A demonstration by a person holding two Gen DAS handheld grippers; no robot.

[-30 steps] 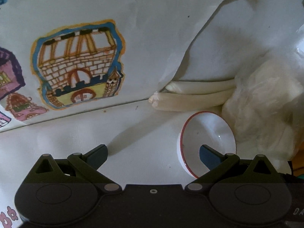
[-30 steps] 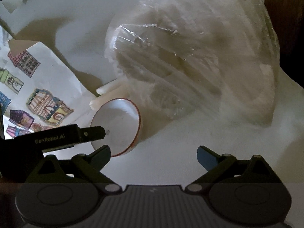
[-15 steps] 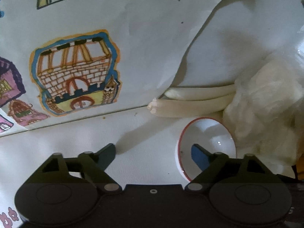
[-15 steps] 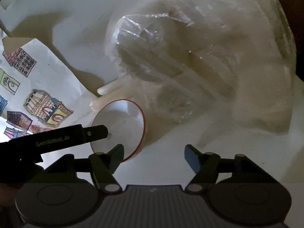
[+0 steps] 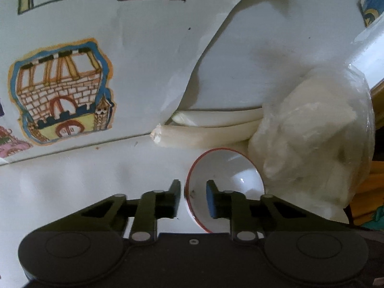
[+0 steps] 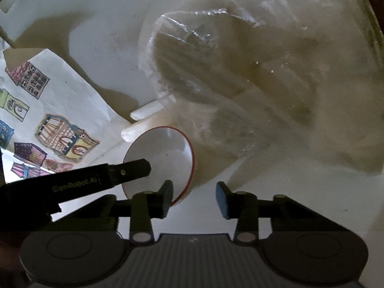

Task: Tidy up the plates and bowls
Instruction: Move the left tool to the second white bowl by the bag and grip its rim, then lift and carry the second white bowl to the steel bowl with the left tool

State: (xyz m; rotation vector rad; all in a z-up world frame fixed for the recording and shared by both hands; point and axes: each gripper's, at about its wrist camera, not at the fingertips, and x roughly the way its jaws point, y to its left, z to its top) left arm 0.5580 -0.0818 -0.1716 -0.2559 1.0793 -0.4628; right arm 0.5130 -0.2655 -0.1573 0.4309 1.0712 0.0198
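A white worktop is seen, a small red-rimmed bowl beside a plastic-wrapped bundle at three o'clock. The bowl's near rim is pinched by the just-closed left gripper. The right gripper, closing, stands parted, its left finger overlapping the bowl's rim at five o'clock.

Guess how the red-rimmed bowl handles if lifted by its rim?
The bowl looks like glazed ceramic: probably stiff, breakable, slippery under the pads. The left tongs, just closing, straddle only its near rim, so it may tilt or pivot. Small, so likely light.
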